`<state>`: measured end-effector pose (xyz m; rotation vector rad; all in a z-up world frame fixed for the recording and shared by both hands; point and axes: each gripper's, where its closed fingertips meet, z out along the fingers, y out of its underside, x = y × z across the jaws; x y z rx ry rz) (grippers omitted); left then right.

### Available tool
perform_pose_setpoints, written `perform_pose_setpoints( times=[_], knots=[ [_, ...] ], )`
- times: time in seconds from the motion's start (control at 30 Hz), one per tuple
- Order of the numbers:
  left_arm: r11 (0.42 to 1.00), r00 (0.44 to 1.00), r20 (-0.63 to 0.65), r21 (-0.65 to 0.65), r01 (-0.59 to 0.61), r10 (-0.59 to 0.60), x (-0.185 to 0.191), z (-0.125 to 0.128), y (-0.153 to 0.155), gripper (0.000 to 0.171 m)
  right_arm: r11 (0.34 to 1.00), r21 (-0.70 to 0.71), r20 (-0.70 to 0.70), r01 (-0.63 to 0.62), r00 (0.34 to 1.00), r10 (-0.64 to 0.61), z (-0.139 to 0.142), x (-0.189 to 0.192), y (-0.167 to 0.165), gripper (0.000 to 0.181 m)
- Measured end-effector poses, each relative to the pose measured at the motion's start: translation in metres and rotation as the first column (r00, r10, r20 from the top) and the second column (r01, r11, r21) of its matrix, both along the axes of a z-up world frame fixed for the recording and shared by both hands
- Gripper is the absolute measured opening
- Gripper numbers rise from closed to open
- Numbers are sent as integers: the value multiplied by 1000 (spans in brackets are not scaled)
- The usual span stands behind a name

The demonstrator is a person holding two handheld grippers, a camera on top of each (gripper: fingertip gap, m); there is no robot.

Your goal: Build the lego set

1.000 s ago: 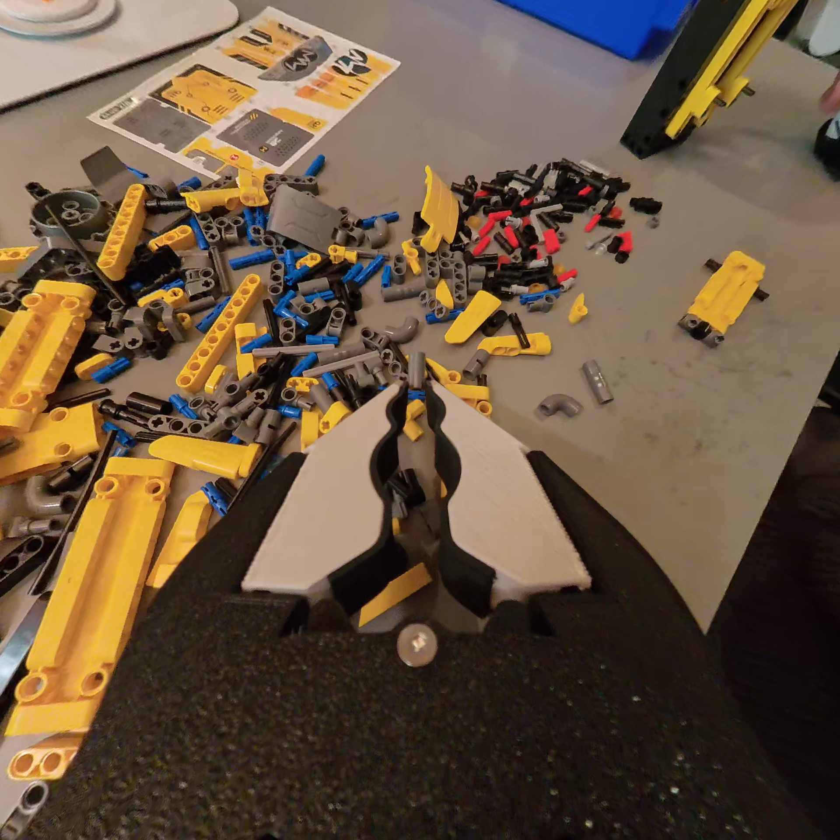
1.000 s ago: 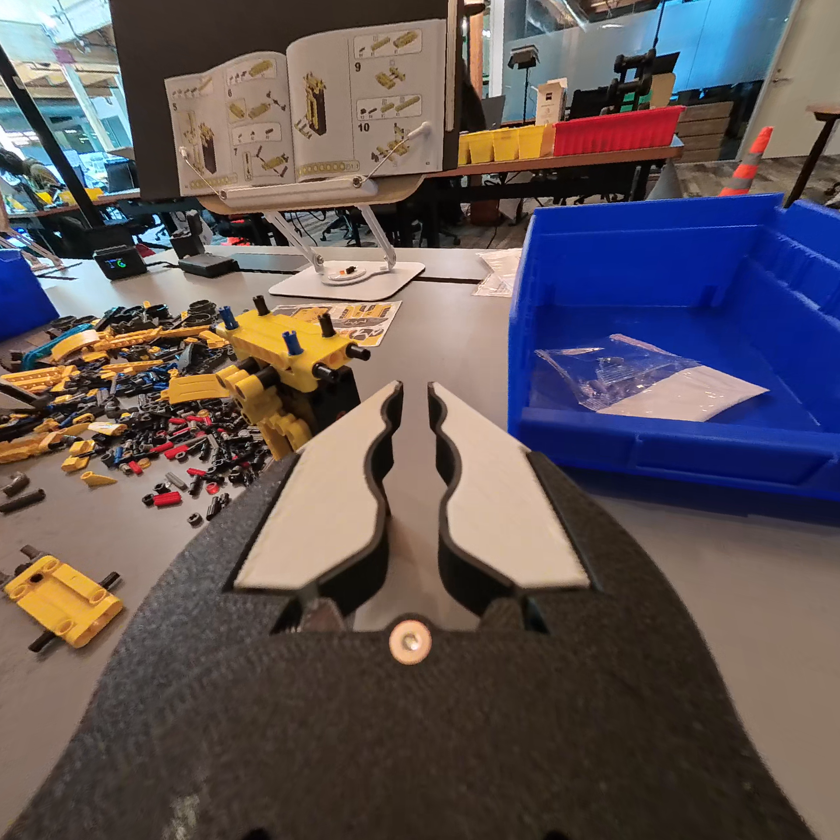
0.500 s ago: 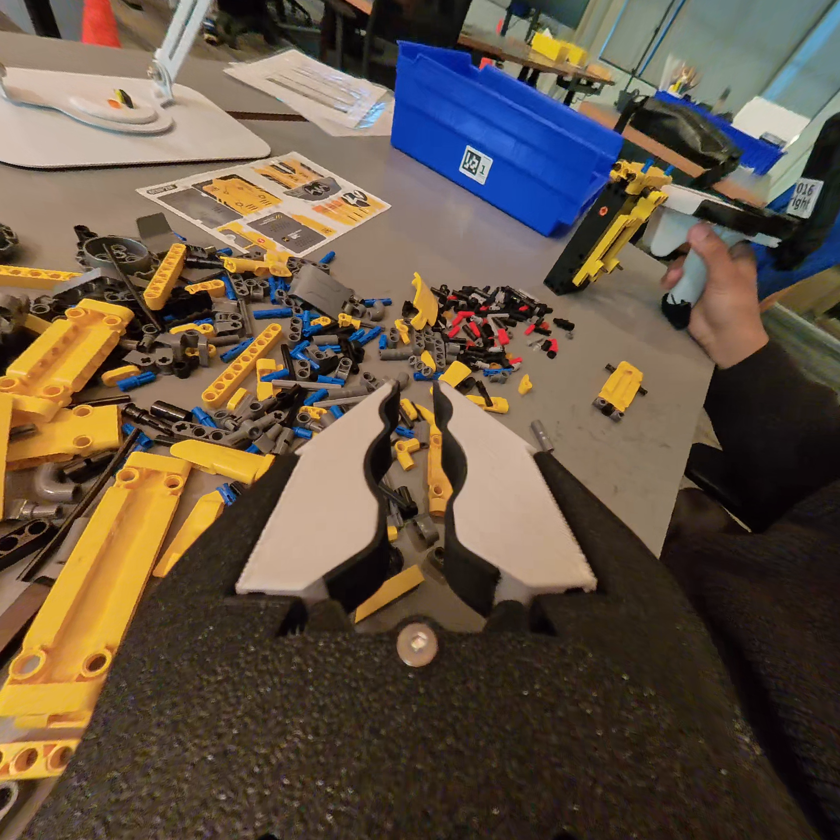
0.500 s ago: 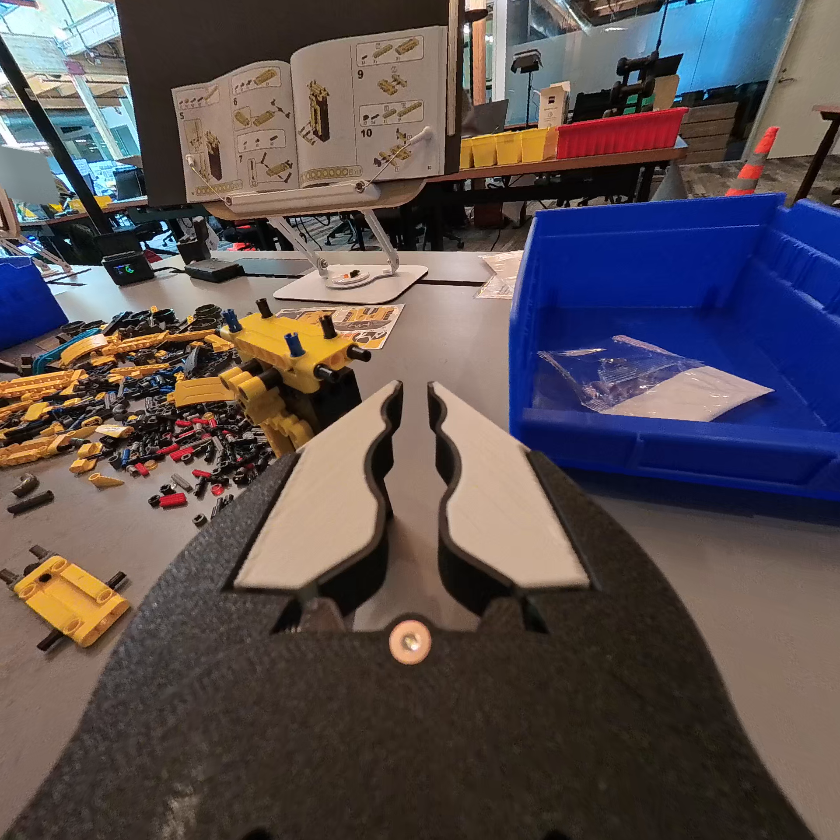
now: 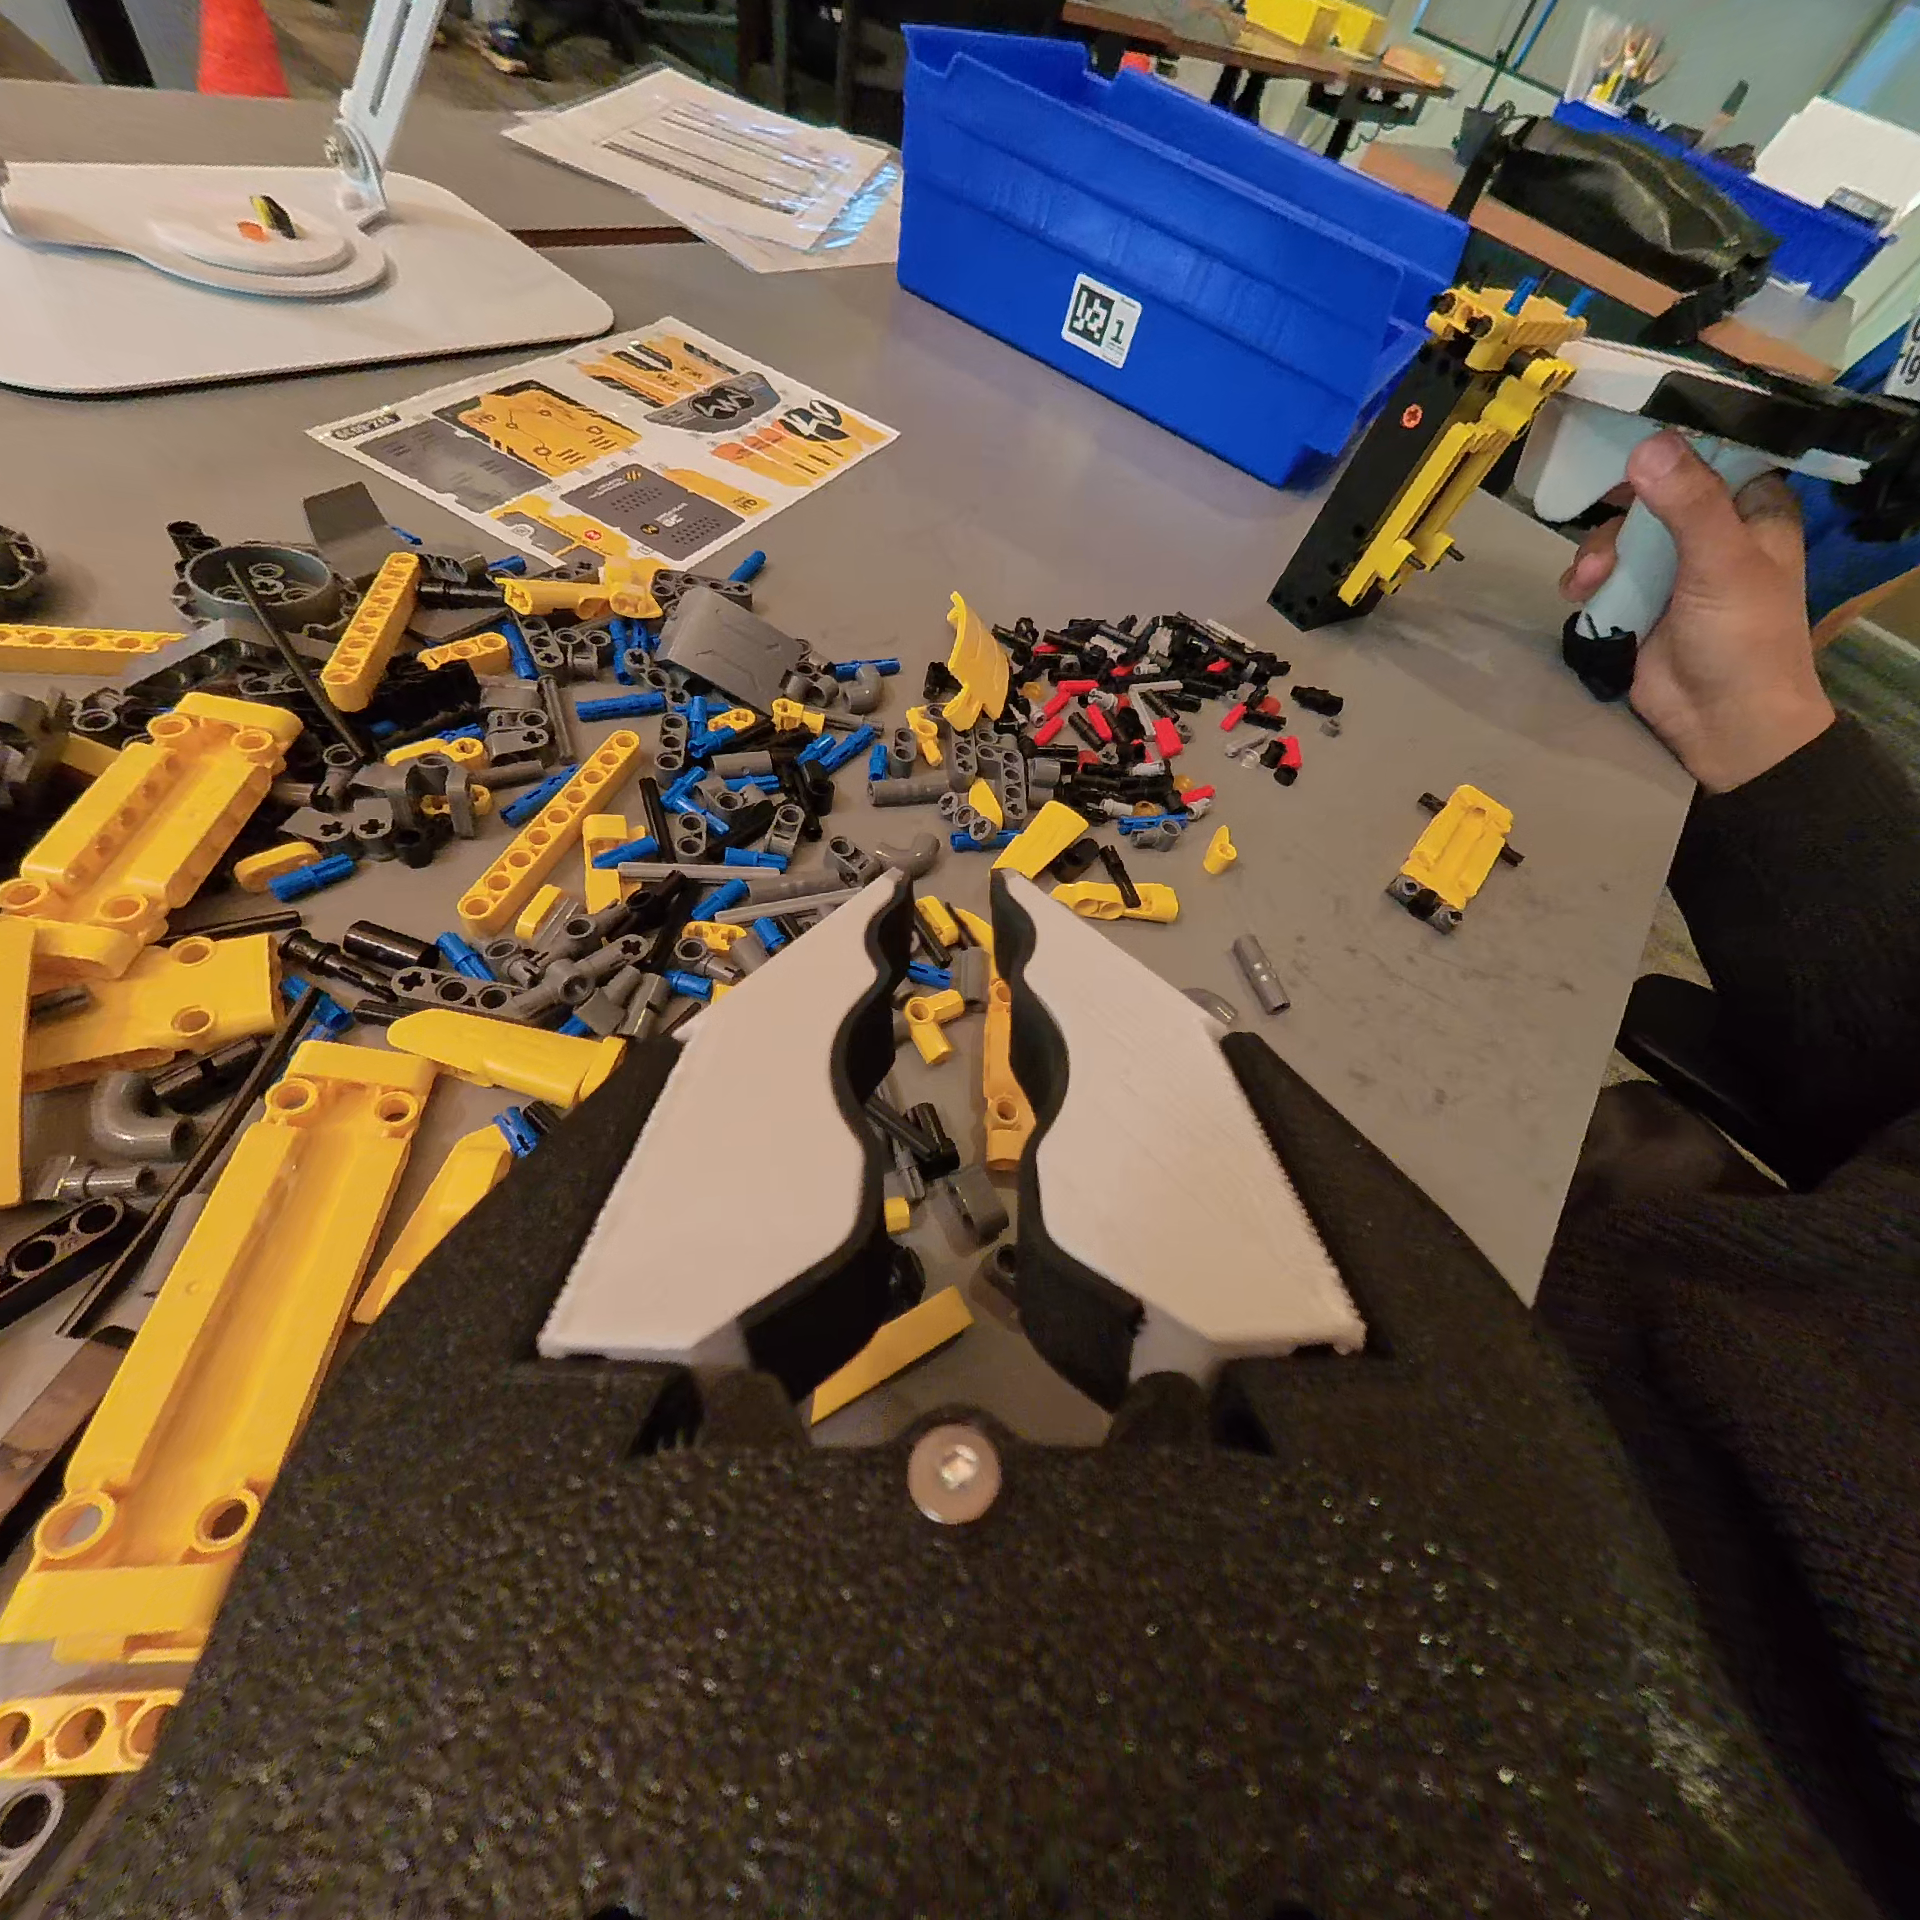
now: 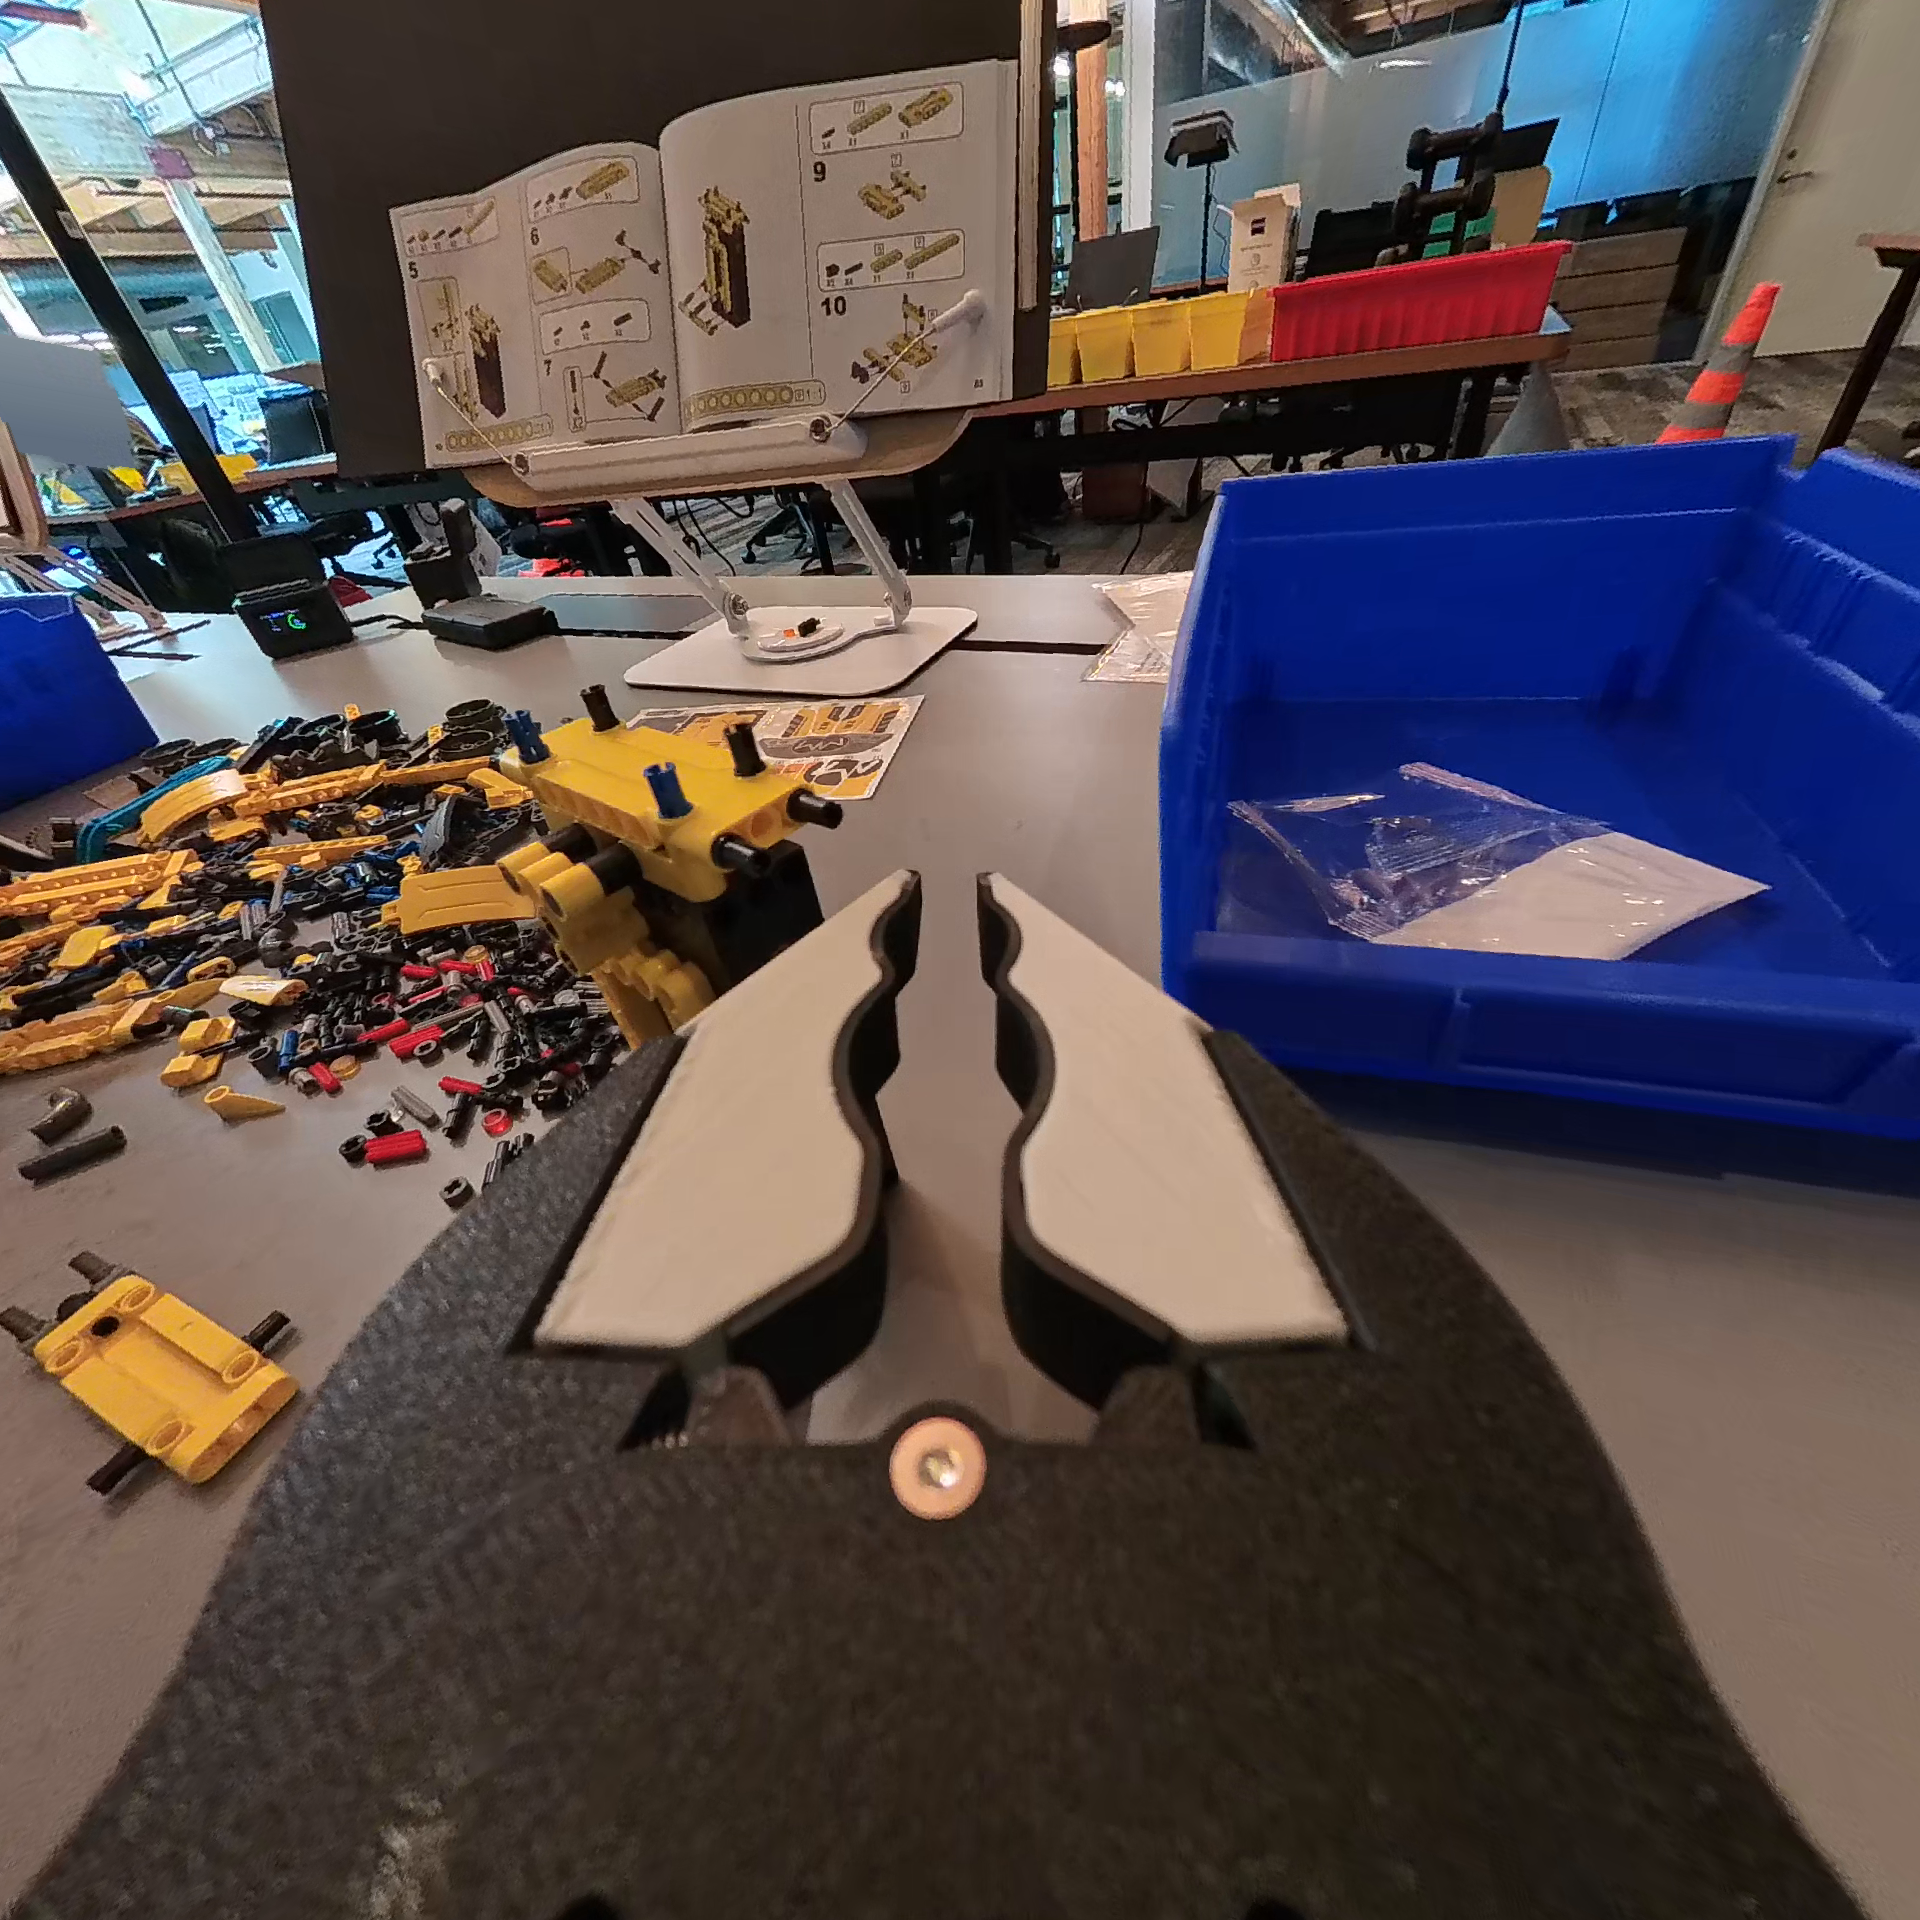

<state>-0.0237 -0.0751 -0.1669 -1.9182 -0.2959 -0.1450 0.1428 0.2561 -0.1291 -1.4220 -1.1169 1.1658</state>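
Left tool [image 5: 951,902] slightly parted, right tool [image 6: 948,879] slightly parted

Left wrist view looks down close over the brick pile [image 5: 644,831]; right wrist view sees it from low, leftward.

Bare table [image 6: 1039,748] between blue bin [image 6: 1507,1018] and brick pile [image 5: 644,831], perhaps passable beside upright assembly [image 6: 665,883].

left tongs [image 5: 951,894] lifted, parted wider
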Motion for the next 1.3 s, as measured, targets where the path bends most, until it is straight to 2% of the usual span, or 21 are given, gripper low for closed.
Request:
perform_pose_setpoints(
  times=[0.13, 0.23, 0.27, 0.33, 0.37, 0.43, 0.57, 0.67, 0.83, 0.93, 1.0, 1.07, 1.1, 1.3],
  knots=[
    [999, 999, 4, -15, -34, 34, -4, 0, 1, 14, 1000, -24, 1, 13, 1000, -13, -1, 0, 4, 10],
    [994, 998, 59, -106, -18, 25, -6, -5, 8, 14, 1000, -24, -19, 18, 1000, -18, 2, 2, 5, 10],
    [988, 997, 66, -152, -35, 46, -11, -9, 9, 15, 1000, -23, -29, 19, 999, -20, 3, 3, 5, 10],
    [959, 979, 102, -239, -150, 178, -30, -19, 11, 24, 999, -28, -46, 23, 999, -24, 5, 5, 6, 10],
    [949, 968, 123, -256, -183, 220, -35, -23, 13, 24, 999, -32, -53, 23, 998, -25, 6, 6, 6, 10],
    [951, 963, 139, -243, -192, 230, -31, -25, 22, 25, 999, -43, -64, 26, 998, -29, 7, 7, 7, 10],
    [915, 959, 12, -304, -266, 282, -32, -41, 27, 27, 998, -61, -81, 23, 996, -28, 9, 9, 9, 10],
    [876, 942, -142, -347, -335, 304, -41, -46, 23, 49, 998, -63, -76, 18, 997, -23, 9, 8, 8, 11],
    [888, 959, -156, -365, -279, 237, -28, -52, 32, 60, 999, -41, -26, 26, 999, -27, 2, 3, 7, 10],
    [871, 948, -209, -386, -304, 239, -33, -53, 31, 57, 999, -17, 13, 31, 999, -30, -3, -1, 6, 10],
    [863, 941, -231, -390, -322, 247, -37, -52, 31, 42, 999, 1, 38, 32, 999, -32, -6, -4, 5, 11],
    [863, 936, -255, -383, -330, 244, -40, -48, 32, 18, 999, 17, 55, 33, 998, -34, -8, -5, 4, 10],
    [860, 934, -262, -388, -331, 241, -40, -48, 32, 14, 999, 24, 60, 33, 998, -35, -8, -6, 4, 10],
    [851, 935, -263, -408, -331, 237, -40, -49, 30, 18, 999, 21, 43, 32, 999, -33, -6, -4, 4, 10]
  ],
)
